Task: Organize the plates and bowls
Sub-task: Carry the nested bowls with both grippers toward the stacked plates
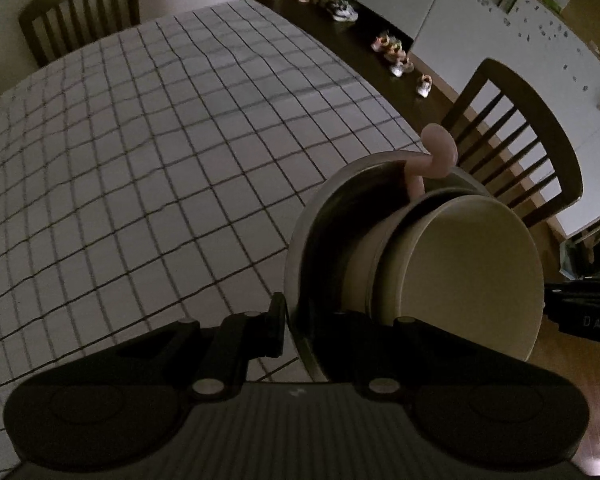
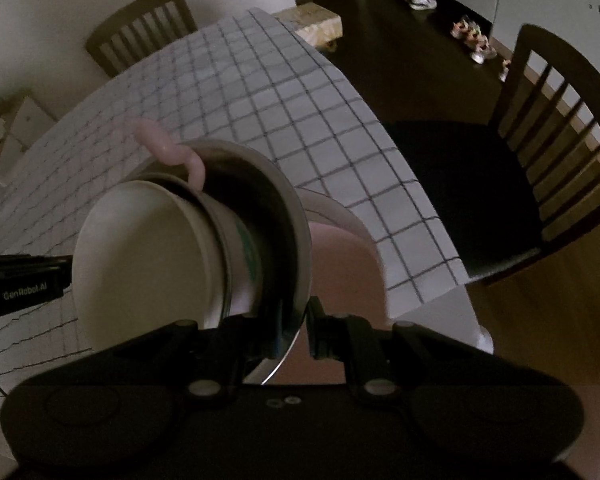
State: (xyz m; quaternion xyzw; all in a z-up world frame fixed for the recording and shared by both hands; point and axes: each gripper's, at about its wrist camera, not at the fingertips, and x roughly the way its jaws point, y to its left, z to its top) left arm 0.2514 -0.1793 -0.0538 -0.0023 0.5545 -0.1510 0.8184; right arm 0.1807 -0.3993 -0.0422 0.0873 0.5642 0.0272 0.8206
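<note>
1. While both grippers met on one stack held on edge over the table (image 1: 148, 152), the left gripper (image 1: 296, 320) was clamped on the rim of the outer bowl (image 1: 300, 252), one finger outside the wall, the other inside.
2. Right gripper (image 2: 288, 332): clenched on the opposite rim of the same bowl (image 2: 296, 216), its fingers pinching the thin edge.
3. Stack: a grey bowl outermost, a cream bowl (image 1: 472, 272) nested within, tilted so the open mouths faced sideways; the cream bowl (image 2: 148, 256) showed its pale inside to both cameras.
4. Pink spoon (image 1: 440, 148): hooked over the stack's top rim, its handle curling upward; seen likewise from the right wrist (image 2: 168, 144).
5. Table: covered by a white cloth with a dark grid; the stack hung above its near corner.
6. Surroundings: dark slatted chairs (image 1: 520, 140) beside the table, shoes (image 1: 396, 56) along the floor.
</note>
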